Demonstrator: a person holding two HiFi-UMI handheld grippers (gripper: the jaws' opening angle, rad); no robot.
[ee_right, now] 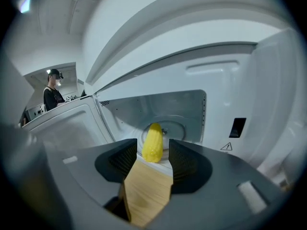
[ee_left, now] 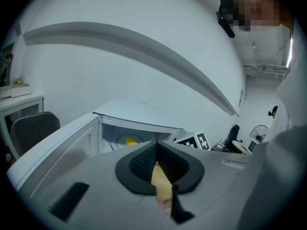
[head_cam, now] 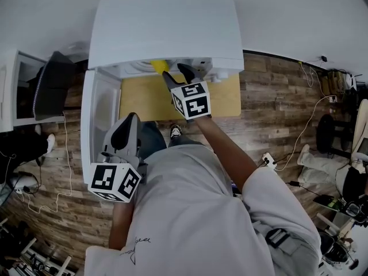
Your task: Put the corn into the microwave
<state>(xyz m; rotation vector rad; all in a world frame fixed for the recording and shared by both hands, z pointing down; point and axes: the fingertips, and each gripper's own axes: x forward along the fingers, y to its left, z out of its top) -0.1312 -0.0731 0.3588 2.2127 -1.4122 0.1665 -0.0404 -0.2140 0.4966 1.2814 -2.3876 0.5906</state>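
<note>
Corn (ee_right: pixel 153 143) — lying inside the open microwave (head_cam: pixel 167 27), apparently delivered; right gripper (head_cam: pixel 177 75) at the mouth, jaws apart, clear of it; left gripper (ee_left: pixel 156 147) clenched empty, parked beside the door (head_cam: pixel 95 114).

A light wooden table (head_cam: pixel 225 99) was set on a floor (head_cam: pixel 276 125) of brown wooden planks. The white microwave (head_cam: pixel 167 27) was carried on the table toward its back edge, so that a bare strip of the top was left in front. Its door (head_cam: pixel 95 122) was seen open to the left, hung out past the table's edge. Inside, the yellow corn (ee_right: pixel 153 143) was laid on the round turntable (ee_right: pixel 178 124), near the front of the cavity. On the floor to the right of the table, a white cable (head_cam: pixel 312 121) was trailed toward a power strip (head_cam: pixel 268 158).
</note>
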